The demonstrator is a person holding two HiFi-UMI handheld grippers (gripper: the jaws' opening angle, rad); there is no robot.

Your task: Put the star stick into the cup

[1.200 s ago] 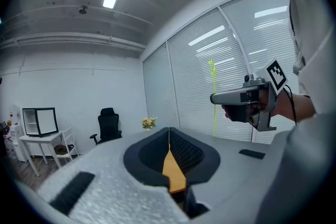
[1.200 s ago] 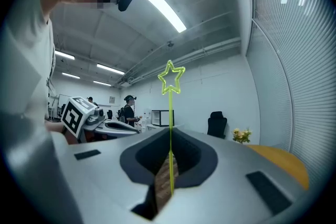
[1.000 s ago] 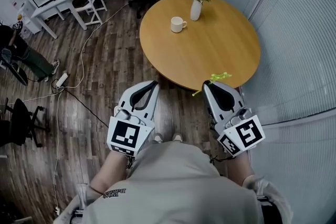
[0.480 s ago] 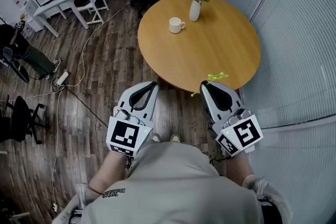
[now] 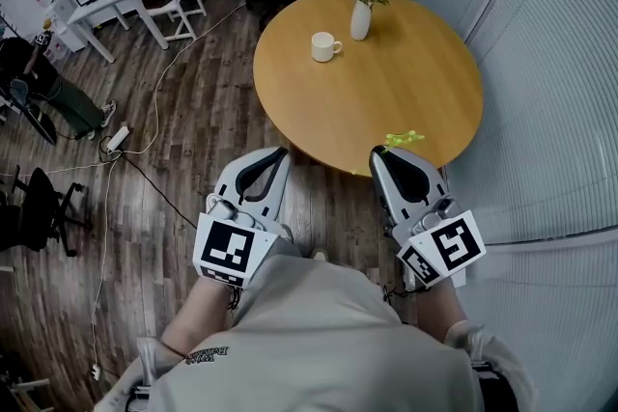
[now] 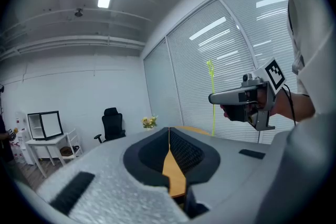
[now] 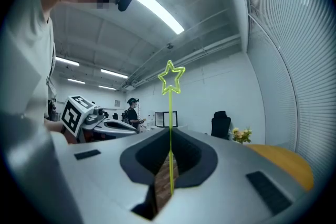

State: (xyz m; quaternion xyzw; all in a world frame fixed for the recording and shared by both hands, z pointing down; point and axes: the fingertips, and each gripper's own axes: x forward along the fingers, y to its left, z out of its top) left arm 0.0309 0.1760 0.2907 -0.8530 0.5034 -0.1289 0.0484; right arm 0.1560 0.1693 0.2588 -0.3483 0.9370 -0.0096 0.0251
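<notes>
The star stick (image 7: 169,110) is pinched upright in the right claw (image 7: 170,134), its star above the tips; the left claw (image 6: 169,132) is closed on nothing; the cup (image 5: 325,45), far ahead, should be reached slowly, the stick kept straight.

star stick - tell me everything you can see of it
The star stick is a thin, bright yellow-green rod, plastic by the look, topped with an open five-point star outline. It stands upright, its shaft clamped between the shut jaws of the right gripper, with the star well above them. In the head view it sits over the near edge of the round wooden table, touching nothing but the jaws. It is not yet in the white cup across the table.
</notes>
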